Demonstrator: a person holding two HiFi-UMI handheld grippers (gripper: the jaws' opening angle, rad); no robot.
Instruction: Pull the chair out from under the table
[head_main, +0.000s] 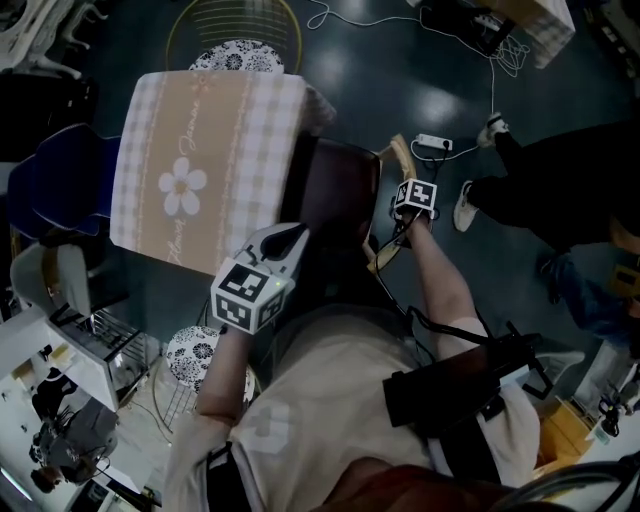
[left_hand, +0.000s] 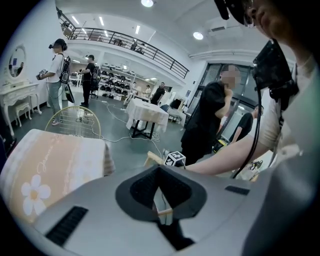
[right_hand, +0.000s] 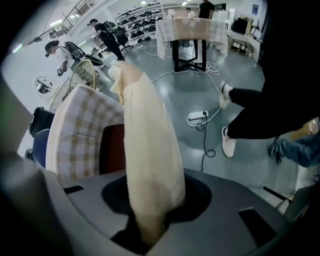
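The chair has a dark reddish seat (head_main: 335, 195) tucked against the table (head_main: 200, 160), which wears a beige checked cloth with a daisy. Its pale wooden back rail (head_main: 402, 160) curves along the seat's right side. My right gripper (head_main: 400, 225) points down and is shut on that rail. In the right gripper view the rail (right_hand: 145, 140) runs up between the jaws, with the cloth (right_hand: 75, 135) to the left. My left gripper (head_main: 295, 238) hovers over the seat's near edge, shut and holding nothing. In the left gripper view the jaws are together, and the rail (left_hand: 154, 159) shows beyond them.
A wire chair with a floral cushion (head_main: 235, 50) stands at the table's far side. A floral stool (head_main: 195, 355) is near my left. A blue chair (head_main: 60, 185) is at the left. A power strip (head_main: 433, 143) with cables lies on the floor, beside a person's legs (head_main: 560, 190).
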